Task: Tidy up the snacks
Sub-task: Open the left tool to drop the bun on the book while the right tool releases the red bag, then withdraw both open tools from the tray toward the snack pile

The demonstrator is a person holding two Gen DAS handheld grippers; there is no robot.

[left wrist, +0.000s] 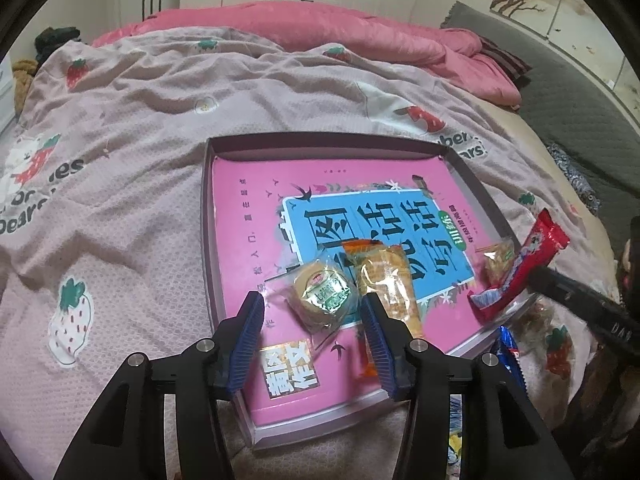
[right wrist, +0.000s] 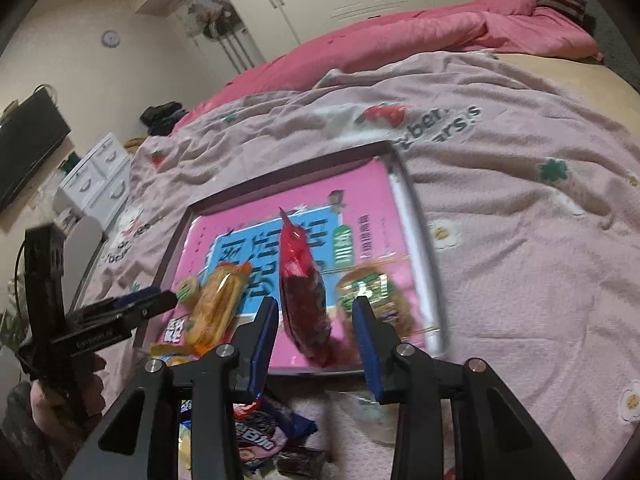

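Left gripper (left wrist: 312, 334): my fingers are spread apart, holding nothing, hovering over the near end of the shallow box (left wrist: 472, 178) on the bed. A round clear-wrapped pastry (left wrist: 322, 294) lies between the fingertips on the pink book (left wrist: 248, 200) lining the box. An orange snack packet (left wrist: 390, 284) sits just to its right, touching it.

Right gripper (right wrist: 316, 334): fingers also apart, nothing clamped. The red snack packet (right wrist: 300, 280) is in the gap between them, over the box's near edge; motion blur, so I cannot tell whether it touches either finger. A second wrapped pastry (right wrist: 374, 294) lies in the box's right corner. More packets (right wrist: 256, 436) sit on the strawberry-print blanket (right wrist: 520, 240) outside the box, below my right fingers.
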